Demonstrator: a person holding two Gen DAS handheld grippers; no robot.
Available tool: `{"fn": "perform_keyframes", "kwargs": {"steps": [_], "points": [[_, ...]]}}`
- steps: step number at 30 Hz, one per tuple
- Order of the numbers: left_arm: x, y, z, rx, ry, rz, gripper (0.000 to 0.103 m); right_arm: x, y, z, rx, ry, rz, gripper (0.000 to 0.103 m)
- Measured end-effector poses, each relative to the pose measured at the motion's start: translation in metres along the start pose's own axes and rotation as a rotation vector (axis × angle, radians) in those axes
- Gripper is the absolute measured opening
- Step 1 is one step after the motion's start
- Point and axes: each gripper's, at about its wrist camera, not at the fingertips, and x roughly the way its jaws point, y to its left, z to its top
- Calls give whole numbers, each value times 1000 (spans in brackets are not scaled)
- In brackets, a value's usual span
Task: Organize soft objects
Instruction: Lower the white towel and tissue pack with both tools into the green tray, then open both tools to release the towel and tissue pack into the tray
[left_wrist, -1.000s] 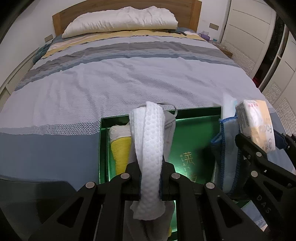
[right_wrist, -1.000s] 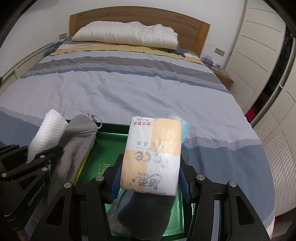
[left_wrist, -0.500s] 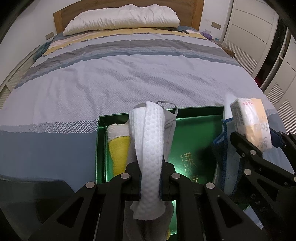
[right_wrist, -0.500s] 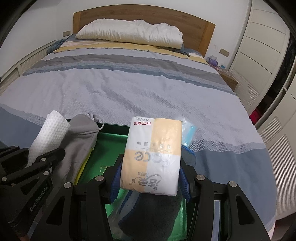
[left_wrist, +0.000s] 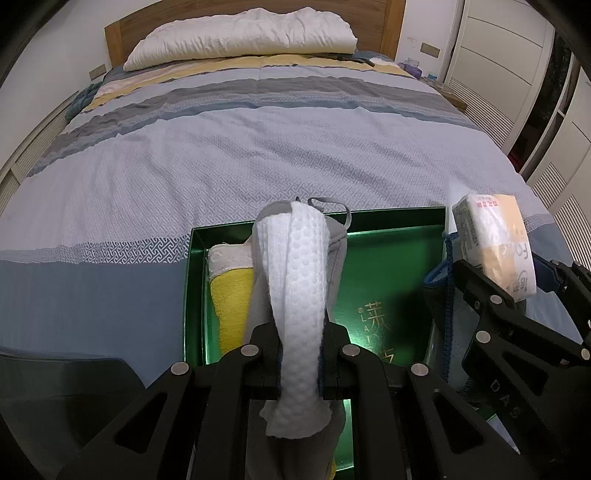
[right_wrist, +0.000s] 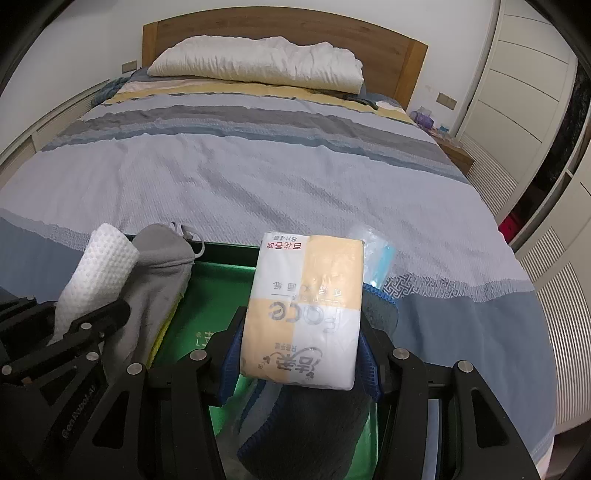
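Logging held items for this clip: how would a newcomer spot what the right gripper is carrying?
Start at the green box at the foot of the bed. Above its right side the right gripper clamps a tissue pack. Unlike the white waffle cloth and grey sock beside it, it is glossy plastic in peach and white blocks.

The right gripper clamps a pack of tissues between its blue-padded fingers, above a dark cloth with blue edging. Below lies a green tray on the striped bed. At left, the left gripper pinches a white waffle cloth beside a gray sock.
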Motion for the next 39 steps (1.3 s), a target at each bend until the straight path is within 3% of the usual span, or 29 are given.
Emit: {"fn": "perform_keyframes", "kwargs": {"steps": [26, 29, 31, 33, 39], "points": [[3, 1, -1, -2, 13, 4, 13, 2, -4, -1, 22, 6, 4, 54], [3, 1, -2, -2, 16, 2, 20, 0, -5, -2, 20, 5, 3, 54], [2, 0, -2, -2, 16, -7, 35, -1, -6, -2, 19, 5, 2, 55], [1, -1, -3, 0, 13, -8, 41, -2, -7, -2, 21, 5, 0, 55], [0, -2, -5, 2, 14, -9, 47, -4, -6, -2, 21, 5, -1, 57]]}}
